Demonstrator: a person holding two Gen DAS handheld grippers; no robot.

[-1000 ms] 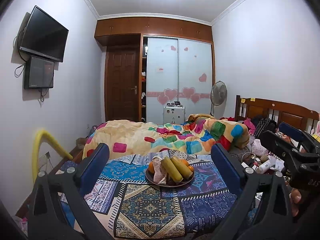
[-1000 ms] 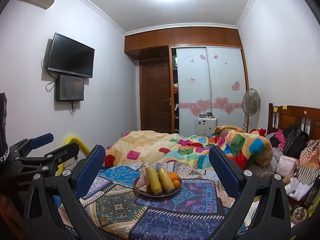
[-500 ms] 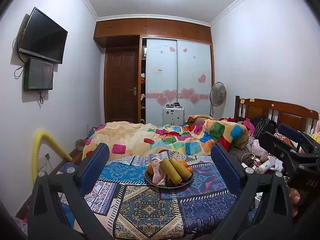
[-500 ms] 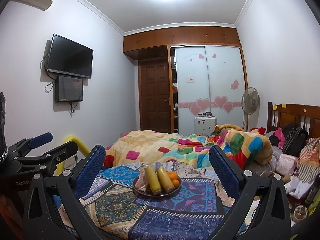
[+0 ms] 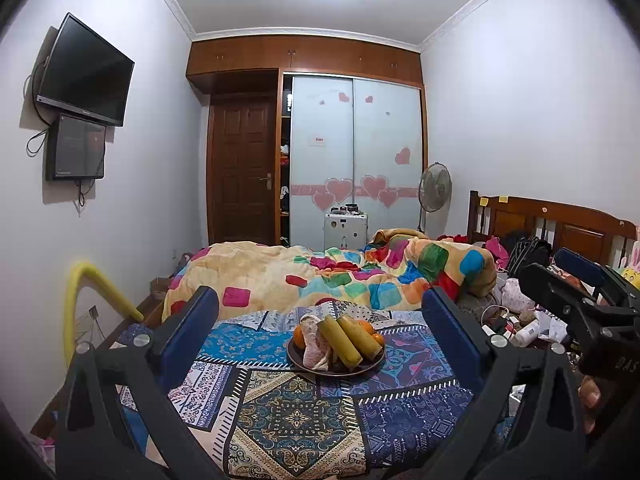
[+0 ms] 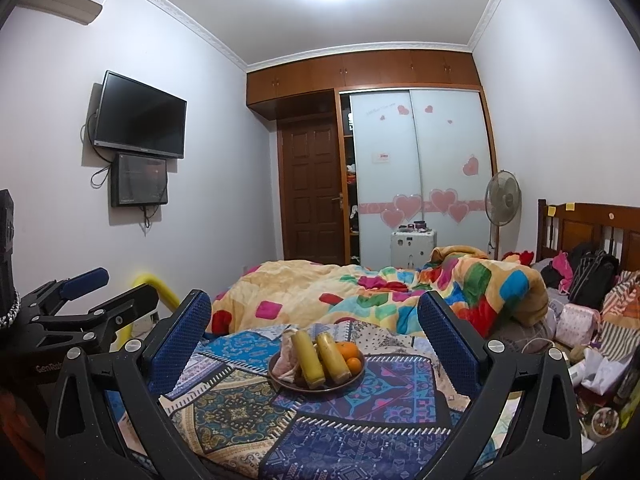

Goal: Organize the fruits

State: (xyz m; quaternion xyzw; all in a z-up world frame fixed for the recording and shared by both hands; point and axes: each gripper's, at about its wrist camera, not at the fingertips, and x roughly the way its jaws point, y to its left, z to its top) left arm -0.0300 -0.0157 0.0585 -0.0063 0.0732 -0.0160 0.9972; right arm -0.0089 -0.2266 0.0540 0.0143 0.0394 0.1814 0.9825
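Left hand-held gripper (image 5: 320, 340): fingers spread wide, nothing between them; it hovers short of the plate, which sits straight ahead between the two blue pads.
Plate of fruit (image 5: 335, 369): a dark plate on the patterned cloth (image 5: 296, 416) over the tabletop, carrying two yellow banana-like pieces (image 5: 347, 339) side by side, oranges (image 5: 299, 337) at both ends, and a pale peeled piece (image 5: 312, 340) on the left (pomelo, perhaps).
Right hand-held gripper (image 6: 314, 340): likewise wide apart and holding nothing, level with its partner, the plate ahead and slightly left of centre.
Step in hand: all the fruit already lies gathered on the plate, which fits both a pile awaiting sorting and a finished arrangement; the pictures do not settle which.
Next move: any grasp would need a descent towards the plate and narrowing onto one piece without rolling its neighbours.
Hard to make out: the fruit under the yellow pieces, the count of oranges, and the tabletop edges (cloth-covered).
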